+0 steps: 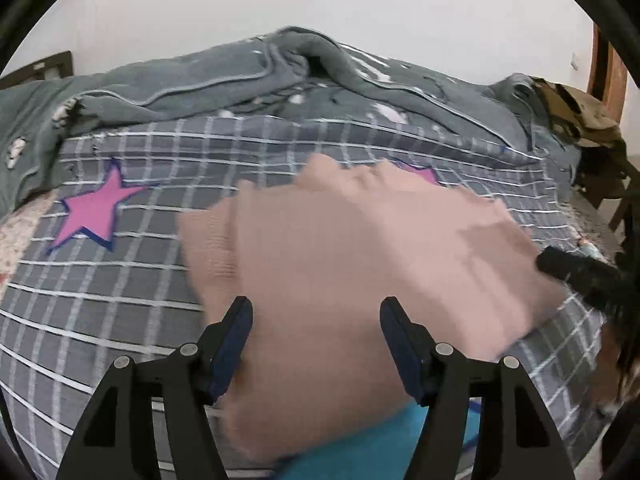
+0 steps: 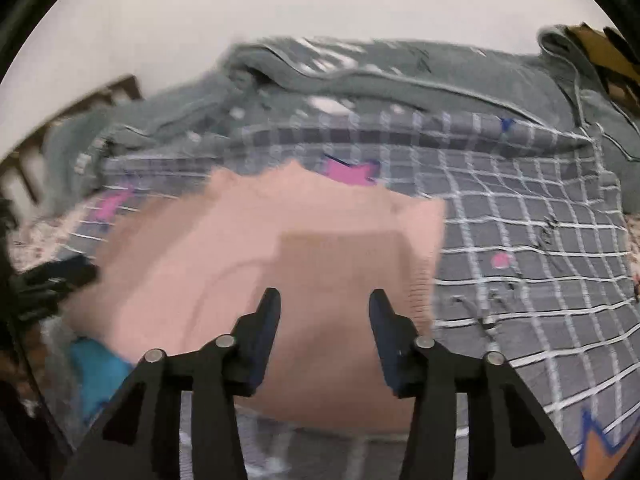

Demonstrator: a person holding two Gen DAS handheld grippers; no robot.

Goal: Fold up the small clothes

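Note:
A pale pink knitted garment (image 1: 360, 260) lies folded on the grey checked bedsheet (image 1: 120, 300). It also shows in the right wrist view (image 2: 260, 260), blurred. My left gripper (image 1: 316, 312) is open and hovers just over the garment's near part, holding nothing. My right gripper (image 2: 324, 304) is open over the garment's near right part, also empty. The right gripper's fingers (image 1: 576, 270) show at the garment's right edge in the left wrist view. The left gripper (image 2: 56, 276) shows at the garment's left edge in the right wrist view.
A turquoise cloth (image 1: 360, 444) lies under the garment's near edge, also in the right wrist view (image 2: 96, 364). A rumpled grey-green quilt (image 1: 240, 76) lies along the far side. Pink stars (image 1: 96, 208) mark the sheet. A wooden chair with clothes (image 1: 588, 128) stands at the right.

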